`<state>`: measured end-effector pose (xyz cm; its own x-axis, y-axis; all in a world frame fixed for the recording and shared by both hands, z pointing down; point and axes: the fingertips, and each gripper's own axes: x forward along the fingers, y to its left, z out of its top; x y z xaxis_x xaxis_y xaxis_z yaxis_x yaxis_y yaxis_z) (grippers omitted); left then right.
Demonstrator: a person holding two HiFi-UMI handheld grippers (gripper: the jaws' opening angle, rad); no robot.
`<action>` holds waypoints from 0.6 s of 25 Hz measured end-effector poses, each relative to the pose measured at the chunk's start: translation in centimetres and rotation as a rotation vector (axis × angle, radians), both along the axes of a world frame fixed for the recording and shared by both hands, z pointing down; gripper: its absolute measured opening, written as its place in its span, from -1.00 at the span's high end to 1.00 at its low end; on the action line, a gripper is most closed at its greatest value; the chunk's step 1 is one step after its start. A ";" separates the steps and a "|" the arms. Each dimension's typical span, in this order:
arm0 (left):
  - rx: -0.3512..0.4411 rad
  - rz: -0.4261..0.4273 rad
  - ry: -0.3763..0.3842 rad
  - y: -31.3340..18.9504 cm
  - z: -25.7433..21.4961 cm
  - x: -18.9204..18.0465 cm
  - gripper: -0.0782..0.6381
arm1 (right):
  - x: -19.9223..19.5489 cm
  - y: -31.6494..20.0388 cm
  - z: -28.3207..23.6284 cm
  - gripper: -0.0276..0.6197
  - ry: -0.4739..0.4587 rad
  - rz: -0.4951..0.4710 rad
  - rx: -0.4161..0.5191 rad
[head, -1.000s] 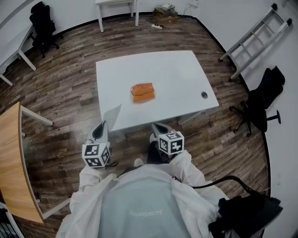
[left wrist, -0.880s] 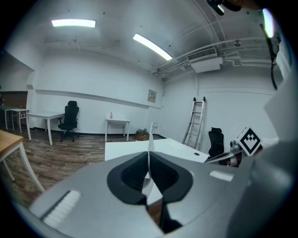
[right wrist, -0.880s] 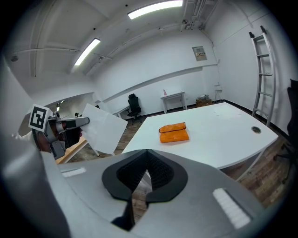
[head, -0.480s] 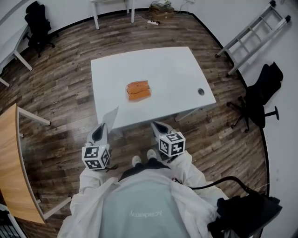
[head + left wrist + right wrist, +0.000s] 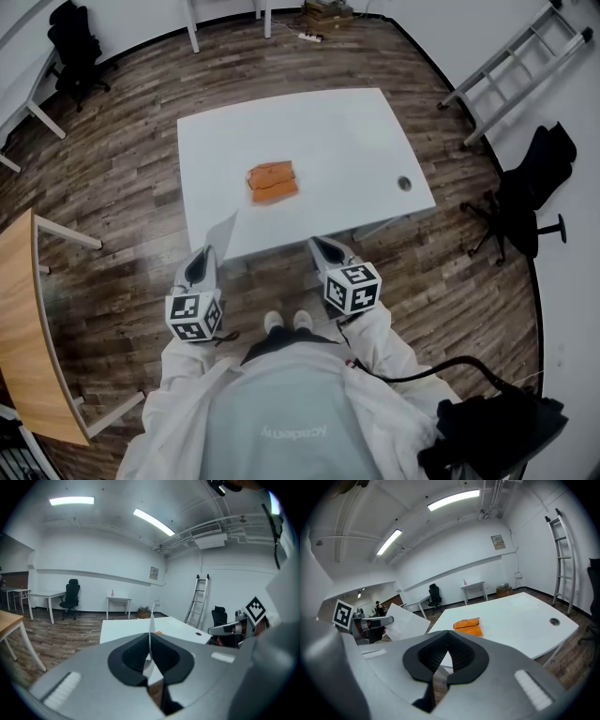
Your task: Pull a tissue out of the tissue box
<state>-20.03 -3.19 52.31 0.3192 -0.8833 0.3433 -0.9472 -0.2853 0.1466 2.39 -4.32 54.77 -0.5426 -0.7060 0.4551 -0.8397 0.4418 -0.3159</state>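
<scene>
An orange tissue pack [image 5: 272, 181] lies flat in the middle of the white table [image 5: 319, 127]; it also shows in the right gripper view [image 5: 468, 626]. My left gripper [image 5: 208, 253] hangs short of the table's near edge, shut on a white tissue [image 5: 223, 232] that stands up from its jaws. The left gripper view shows that tissue [image 5: 151, 623] edge-on between the closed pads. My right gripper [image 5: 319, 246] is beside it, also off the table, shut with nothing in it [image 5: 447, 634]. From the right gripper view the held tissue [image 5: 405, 620] is a flat sheet at the left.
A ladder [image 5: 511, 61] leans on the right wall, with a black office chair [image 5: 525, 202] below it. A wooden table [image 5: 23, 319] stands at the left, and white desks and another chair [image 5: 75, 42] at the back. The table has a cable hole [image 5: 405, 184].
My right gripper has risen a little and drifted right. The left gripper keeps its hold on the tissue and has barely shifted. The view of the table has slid slightly left.
</scene>
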 end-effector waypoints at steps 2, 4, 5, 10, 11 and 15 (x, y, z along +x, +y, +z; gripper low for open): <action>0.004 -0.007 -0.005 -0.3 -0.2 0.4 0.78 | 0.3 -0.4 -0.5 0.91 -0.010 -0.003 0.011; 0.009 -0.016 -0.011 -0.5 -0.5 0.7 0.78 | 0.7 -0.8 -1.0 0.91 -0.020 -0.007 0.024; 0.012 -0.021 -0.014 -0.6 -0.7 0.8 0.78 | 0.8 -1.0 -1.4 0.91 -0.025 -0.008 0.032; 0.030 -0.047 -0.032 -1.0 -1.7 1.2 0.78 | 1.4 -2.0 -3.2 0.91 -0.051 -0.013 0.076; 0.035 -0.054 -0.035 -1.1 -1.9 1.2 0.78 | 1.4 -2.1 -3.5 0.91 -0.053 -0.013 0.085; 0.058 -0.076 -0.045 -1.5 -2.8 1.1 0.78 | 2.3 -3.0 -4.8 0.91 -0.062 0.018 0.138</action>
<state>-18.90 -4.67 49.56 0.2364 -0.9232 0.3030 -0.9715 -0.2195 0.0889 4.72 -7.28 49.94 -0.5532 -0.7697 0.3187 -0.8287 0.4696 -0.3044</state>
